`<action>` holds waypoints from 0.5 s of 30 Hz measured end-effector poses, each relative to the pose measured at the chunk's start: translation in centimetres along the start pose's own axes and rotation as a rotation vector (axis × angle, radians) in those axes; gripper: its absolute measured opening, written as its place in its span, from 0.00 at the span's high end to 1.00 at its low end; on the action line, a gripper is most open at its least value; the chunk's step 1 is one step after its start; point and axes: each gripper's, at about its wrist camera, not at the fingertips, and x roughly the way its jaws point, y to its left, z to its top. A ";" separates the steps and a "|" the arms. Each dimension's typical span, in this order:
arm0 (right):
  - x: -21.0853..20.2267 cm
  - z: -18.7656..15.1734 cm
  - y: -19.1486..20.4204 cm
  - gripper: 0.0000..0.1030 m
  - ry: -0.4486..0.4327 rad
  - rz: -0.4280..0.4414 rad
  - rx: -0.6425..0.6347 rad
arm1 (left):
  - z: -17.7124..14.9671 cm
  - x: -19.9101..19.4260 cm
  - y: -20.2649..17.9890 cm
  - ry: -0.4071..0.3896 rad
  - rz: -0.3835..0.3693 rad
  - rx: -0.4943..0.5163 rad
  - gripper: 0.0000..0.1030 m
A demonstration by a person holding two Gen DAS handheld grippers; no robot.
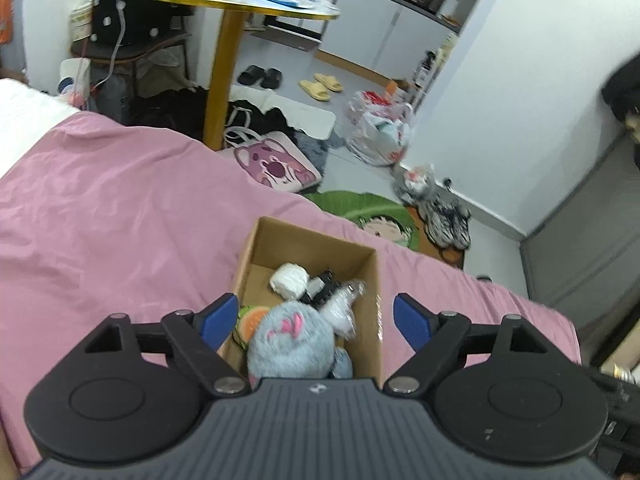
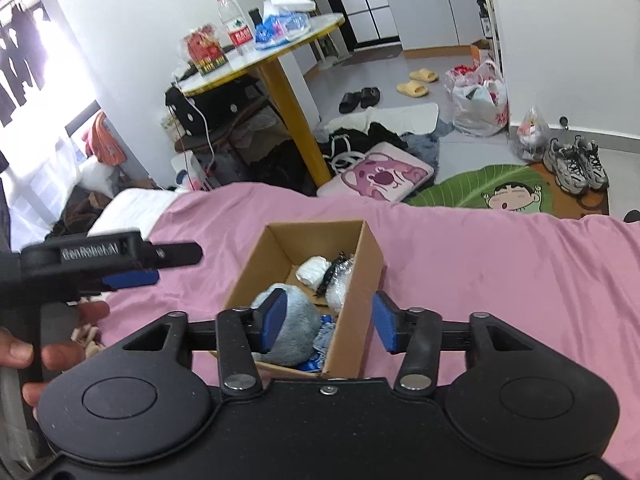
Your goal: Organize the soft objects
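The left gripper was held above the near end of the cardboard box, pointed toward twelve o'clock, its blue pads spread wide with nothing between them. In the right wrist view that same gripper was seen from the side at nine o'clock, gripped by a hand whose fingers were wrapped round the handle.

The right gripper was poised over the box as well, jaws parted and empty; its left pad was seen in front of the grey plush toy, though contact could not be judged.

The box was set on the pink bedsheet. Inside it, the plush toy was lodged at the six o'clock end, a white bundle toward twelve o'clock, a crinkled clear wrapper at about two o'clock, and an orange-and-green soft thing at nine o'clock.
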 end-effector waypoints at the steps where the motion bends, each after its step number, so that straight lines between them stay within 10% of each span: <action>1: -0.5 -0.1 0.1 0.48 -0.007 0.001 0.002 | -0.1 -0.4 -0.3 0.004 0.000 0.012 0.19; 15: -9.3 -2.1 -0.7 0.08 -0.062 -0.045 0.011 | -2.6 -5.9 -3.8 -0.013 0.012 0.120 0.10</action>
